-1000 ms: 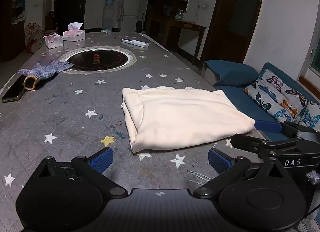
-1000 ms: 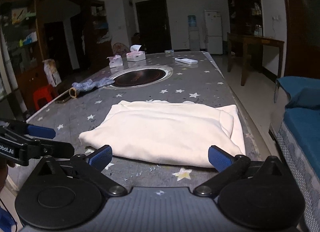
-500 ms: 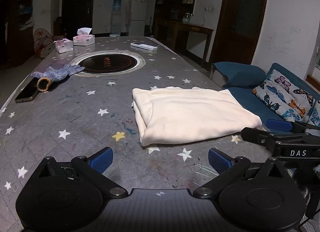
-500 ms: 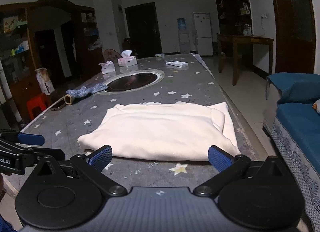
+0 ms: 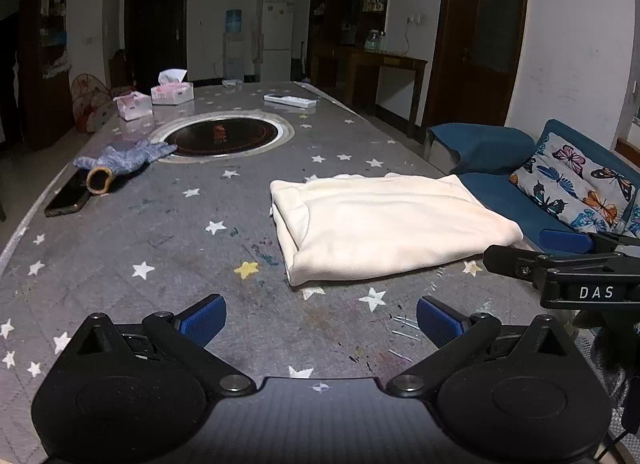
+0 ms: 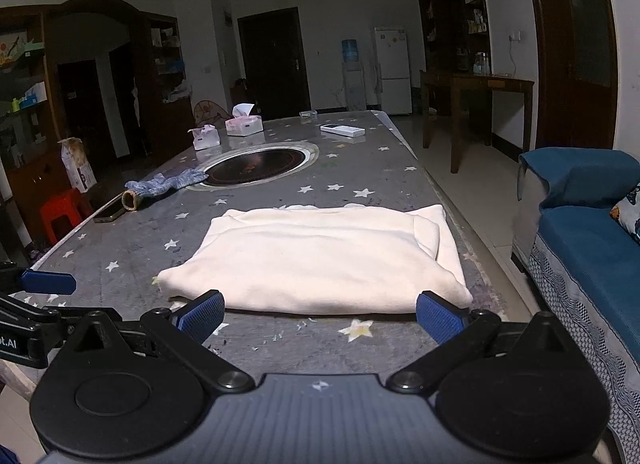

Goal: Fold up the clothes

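A cream garment (image 5: 384, 223) lies folded into a flat rectangle on the grey star-patterned table (image 5: 160, 248), near its right edge. My left gripper (image 5: 320, 320) hovers open over bare table, short of the garment's near left corner, with nothing between its fingers. In the right wrist view the same folded garment (image 6: 320, 256) lies just beyond my right gripper (image 6: 320, 316), which stands open and empty at the garment's near edge. The right gripper's body shows at the right of the left wrist view, and the left gripper's body at the left of the right wrist view.
A round inset hob (image 5: 224, 135) sits mid-table. Beside it lie a blue-grey glove (image 5: 124, 155), a phone (image 5: 68, 199), two tissue boxes (image 5: 172, 91) and a remote (image 5: 290, 100). A blue sofa (image 5: 520, 191) with a butterfly cushion stands past the table's right edge.
Both grippers have drawn back and up from the folded garment, which now sits farther off in each view. The garment itself has not moved.
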Demonstrator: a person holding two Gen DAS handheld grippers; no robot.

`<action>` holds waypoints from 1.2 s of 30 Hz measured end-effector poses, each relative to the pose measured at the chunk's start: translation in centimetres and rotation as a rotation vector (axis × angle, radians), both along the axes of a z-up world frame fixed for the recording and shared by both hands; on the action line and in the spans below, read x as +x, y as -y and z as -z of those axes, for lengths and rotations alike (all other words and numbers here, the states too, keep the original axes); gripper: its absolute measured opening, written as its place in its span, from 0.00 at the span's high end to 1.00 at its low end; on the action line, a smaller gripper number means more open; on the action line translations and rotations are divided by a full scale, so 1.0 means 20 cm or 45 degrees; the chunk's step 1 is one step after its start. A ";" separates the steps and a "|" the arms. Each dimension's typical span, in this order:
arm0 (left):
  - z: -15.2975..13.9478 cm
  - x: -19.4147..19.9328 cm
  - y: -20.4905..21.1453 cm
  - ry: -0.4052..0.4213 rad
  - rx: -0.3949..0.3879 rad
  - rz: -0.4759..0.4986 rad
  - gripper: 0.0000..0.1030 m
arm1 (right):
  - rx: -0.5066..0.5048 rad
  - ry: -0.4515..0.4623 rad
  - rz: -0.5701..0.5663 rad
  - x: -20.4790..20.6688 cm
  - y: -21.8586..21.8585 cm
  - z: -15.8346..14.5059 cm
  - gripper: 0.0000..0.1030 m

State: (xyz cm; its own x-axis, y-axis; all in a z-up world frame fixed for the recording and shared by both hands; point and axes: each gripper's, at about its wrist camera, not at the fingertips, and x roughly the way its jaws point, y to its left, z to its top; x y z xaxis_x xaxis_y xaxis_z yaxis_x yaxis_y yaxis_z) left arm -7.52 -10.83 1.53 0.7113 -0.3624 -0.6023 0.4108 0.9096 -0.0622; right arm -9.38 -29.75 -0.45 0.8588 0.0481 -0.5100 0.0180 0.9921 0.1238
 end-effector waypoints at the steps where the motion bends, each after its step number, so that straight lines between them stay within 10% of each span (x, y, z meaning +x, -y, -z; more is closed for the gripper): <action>1: 0.00 -0.01 0.00 0.003 -0.001 0.000 0.00 | -0.001 0.002 0.001 0.00 0.00 0.00 0.00; 36: -0.05 -0.19 -0.03 0.110 -0.005 -0.001 0.00 | -0.033 0.090 -0.014 -0.19 -0.08 -0.08 0.00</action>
